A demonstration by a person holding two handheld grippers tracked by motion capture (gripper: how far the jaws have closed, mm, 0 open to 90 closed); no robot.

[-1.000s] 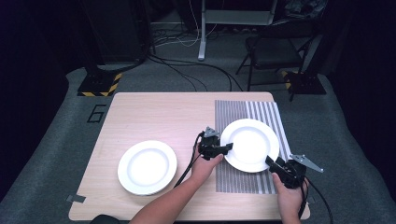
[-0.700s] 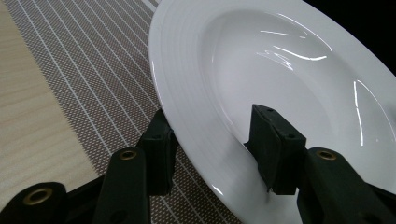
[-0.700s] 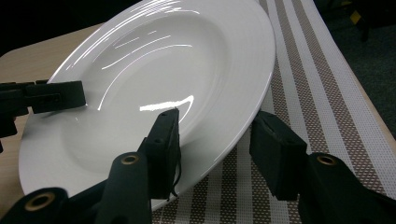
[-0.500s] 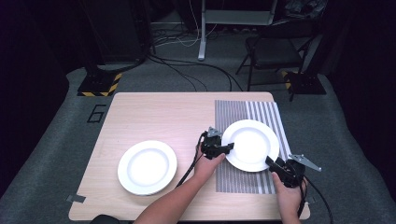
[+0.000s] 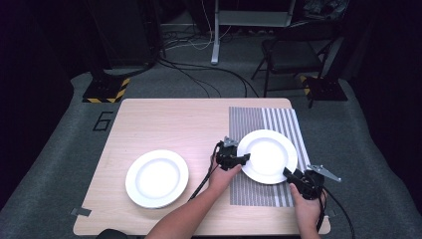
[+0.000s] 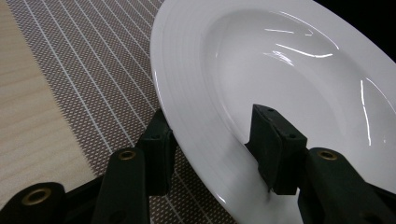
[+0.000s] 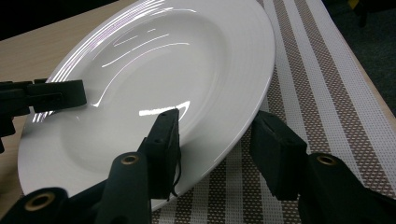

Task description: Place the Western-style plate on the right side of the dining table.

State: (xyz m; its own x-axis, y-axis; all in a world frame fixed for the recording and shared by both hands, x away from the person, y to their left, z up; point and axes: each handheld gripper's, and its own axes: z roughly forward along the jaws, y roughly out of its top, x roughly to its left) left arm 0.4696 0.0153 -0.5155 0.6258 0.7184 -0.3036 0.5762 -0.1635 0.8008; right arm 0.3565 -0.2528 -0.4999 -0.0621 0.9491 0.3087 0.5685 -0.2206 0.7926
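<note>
A white deep plate [image 5: 268, 154] lies on a striped placemat [image 5: 283, 119] at the right of the wooden table [image 5: 164, 124]. My left gripper [image 5: 244, 158] is at its left rim and my right gripper [image 5: 288, 174] at its near right rim. In the left gripper view the plate [image 6: 280, 60] passes between the jaws of the left gripper [image 6: 212, 140], one jaw under the rim and one over the well. In the right gripper view the right gripper [image 7: 215, 135] straddles the plate [image 7: 163, 60] rim, with a sliver of mat showing beside the outer jaw. Both stand open.
A second white plate [image 5: 157, 178] sits on bare wood at the front left. The placemat [image 7: 317, 70] runs to the table's right edge. Beyond the table are a chair [image 5: 293, 55], floor cables and a black-and-yellow base [image 5: 102, 92].
Both grippers have crept a little inward onto the plate's rim, the left one rightward and the right one leftward. The plate has stayed in place.
</note>
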